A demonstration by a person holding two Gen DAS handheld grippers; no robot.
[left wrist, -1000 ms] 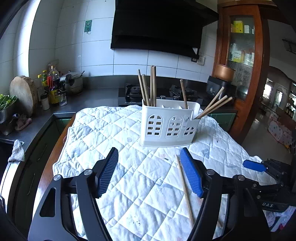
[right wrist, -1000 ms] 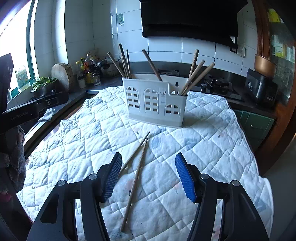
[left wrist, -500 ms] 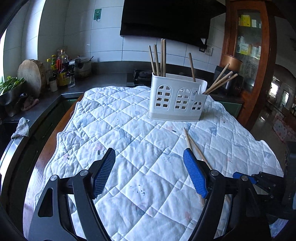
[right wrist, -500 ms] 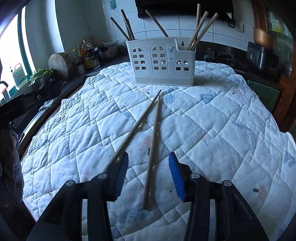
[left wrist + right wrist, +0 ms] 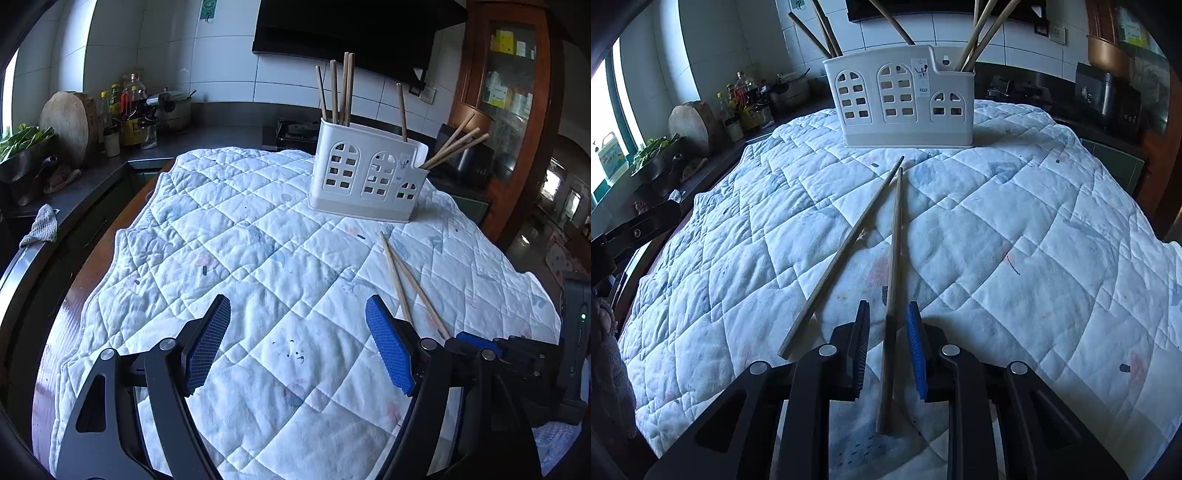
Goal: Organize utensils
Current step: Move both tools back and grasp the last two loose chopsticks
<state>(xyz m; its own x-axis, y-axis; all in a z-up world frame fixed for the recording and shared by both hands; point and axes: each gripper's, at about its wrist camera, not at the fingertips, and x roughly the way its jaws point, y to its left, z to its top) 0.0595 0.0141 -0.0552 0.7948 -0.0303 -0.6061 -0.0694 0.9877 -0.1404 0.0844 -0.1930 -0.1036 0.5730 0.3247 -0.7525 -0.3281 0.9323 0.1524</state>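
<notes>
Wooden chopstick point(image 5: 892, 280) points ahead toward the white holder point(image 5: 905, 99); my right fingers point(image 5: 888, 350) closing around it, the second chopstick point(image 5: 846, 247) just left; left fingers point(image 5: 297, 343) open.

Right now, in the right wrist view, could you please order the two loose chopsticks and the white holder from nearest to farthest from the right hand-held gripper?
1. Right chopstick: between the closing jaws of the right hand-held gripper.
2. Left chopstick: beside it, just outside the left finger.
3. White holder: far end of the quilt.
</notes>
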